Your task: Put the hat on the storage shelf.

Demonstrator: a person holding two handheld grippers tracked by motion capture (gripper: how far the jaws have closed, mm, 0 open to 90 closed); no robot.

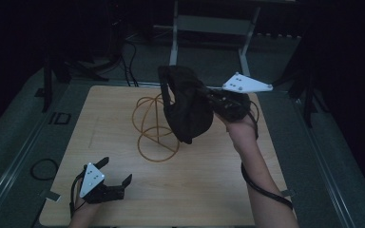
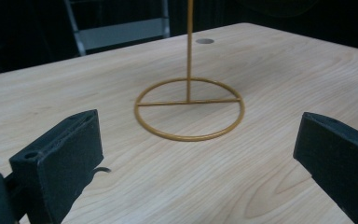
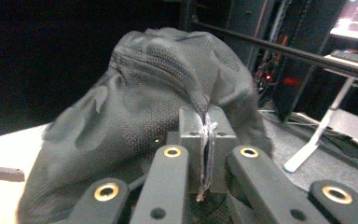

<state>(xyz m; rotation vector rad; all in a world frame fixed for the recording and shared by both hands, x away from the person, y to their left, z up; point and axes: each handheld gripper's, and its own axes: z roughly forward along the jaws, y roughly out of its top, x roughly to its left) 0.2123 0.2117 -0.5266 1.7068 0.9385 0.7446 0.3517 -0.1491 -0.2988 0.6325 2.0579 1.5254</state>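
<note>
A black mesh cap (image 1: pixel 186 105) hangs in the air above the table's middle, pinched by its edge in my right gripper (image 1: pixel 212 97). In the right gripper view the cap (image 3: pixel 144 121) bulges just ahead of the shut right gripper (image 3: pixel 207 128). A gold wire stand (image 1: pixel 156 126) with a round base ring stands on the wooden table (image 1: pixel 123 190), partly behind the cap. My left gripper (image 1: pixel 116 172) rests low at the front left, its jaws wide apart and empty. In the left gripper view the stand's ring and upright rod (image 2: pixel 189 109) lie ahead between the jaws.
A metal frame (image 1: pixel 214 28) stands beyond the table's far edge, with cables (image 1: pixel 130 61) on the floor at the back left. A cable loop (image 1: pixel 44 168) lies on the floor left of the table. A small hole (image 2: pixel 205 41) marks the tabletop past the stand.
</note>
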